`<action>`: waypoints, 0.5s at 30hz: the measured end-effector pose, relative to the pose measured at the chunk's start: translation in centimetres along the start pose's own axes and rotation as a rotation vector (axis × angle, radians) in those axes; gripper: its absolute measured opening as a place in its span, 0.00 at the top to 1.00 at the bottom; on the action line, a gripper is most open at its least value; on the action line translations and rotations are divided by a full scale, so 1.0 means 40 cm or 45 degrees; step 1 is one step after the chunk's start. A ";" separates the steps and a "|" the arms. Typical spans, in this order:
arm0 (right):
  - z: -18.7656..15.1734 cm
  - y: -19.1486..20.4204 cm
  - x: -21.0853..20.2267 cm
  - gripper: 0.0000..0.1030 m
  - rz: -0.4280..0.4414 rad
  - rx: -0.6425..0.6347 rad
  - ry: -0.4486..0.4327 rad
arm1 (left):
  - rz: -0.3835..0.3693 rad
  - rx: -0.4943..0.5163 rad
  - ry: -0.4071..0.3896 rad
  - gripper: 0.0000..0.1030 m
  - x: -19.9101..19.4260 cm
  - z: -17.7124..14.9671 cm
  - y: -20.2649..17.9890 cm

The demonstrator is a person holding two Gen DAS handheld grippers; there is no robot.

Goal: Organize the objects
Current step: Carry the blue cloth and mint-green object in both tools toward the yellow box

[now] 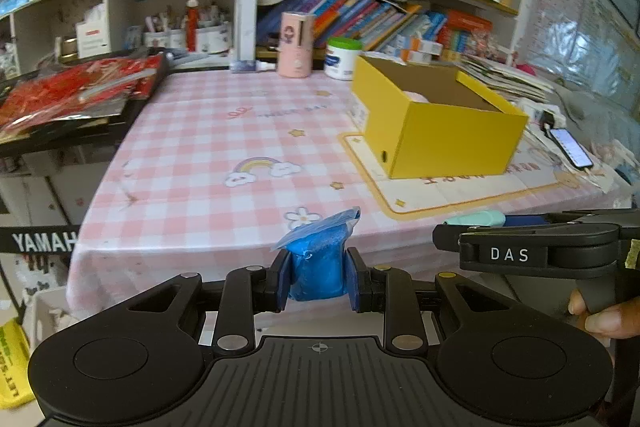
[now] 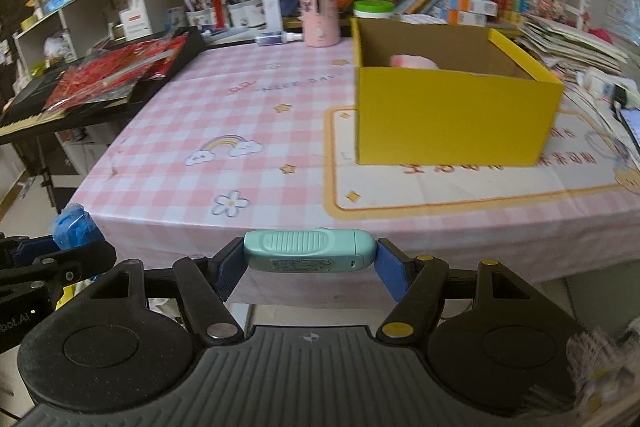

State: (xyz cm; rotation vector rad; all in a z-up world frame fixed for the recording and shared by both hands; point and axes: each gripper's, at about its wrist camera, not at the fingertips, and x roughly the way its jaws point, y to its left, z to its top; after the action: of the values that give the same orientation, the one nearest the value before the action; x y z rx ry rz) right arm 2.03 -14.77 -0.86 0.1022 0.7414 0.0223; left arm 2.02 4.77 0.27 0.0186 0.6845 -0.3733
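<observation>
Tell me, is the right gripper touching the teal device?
Touching. The right wrist view shows the right gripper with both blue pads pressed against the ends of the teal device, which hangs between them off the table.

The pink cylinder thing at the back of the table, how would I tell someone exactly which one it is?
Start at the pink checked tablecloth and follow it to its far edge under the bookshelves. Left of the open yellow box, just in front of the leaning books, stands the upright pink cylinder. Beside it is a squat white jar with a green lid; the cylinder is taller and carries a small cartoon girl.
</observation>
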 end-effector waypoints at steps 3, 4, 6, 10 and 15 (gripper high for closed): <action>-0.009 -0.019 -0.008 0.35 -0.029 0.024 0.006 | -0.026 0.016 0.002 0.75 0.007 0.000 -0.015; -0.012 -0.025 -0.011 0.35 -0.038 0.030 0.006 | -0.036 0.022 0.004 0.75 0.011 0.001 -0.020; -0.016 -0.036 -0.015 0.35 -0.054 0.042 0.007 | -0.053 0.034 0.006 0.75 0.016 0.002 -0.031; -0.024 -0.064 -0.019 0.35 -0.082 0.071 0.022 | -0.087 0.057 0.013 0.75 0.032 0.009 -0.056; -0.028 -0.107 -0.027 0.35 -0.129 0.112 0.028 | -0.140 0.091 0.025 0.75 0.056 0.021 -0.095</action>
State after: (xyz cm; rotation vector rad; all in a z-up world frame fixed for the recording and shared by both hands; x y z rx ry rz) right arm 0.43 -18.99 -1.38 0.1481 0.7692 -0.1057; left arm 2.84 0.35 -0.06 0.0524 0.6930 -0.5033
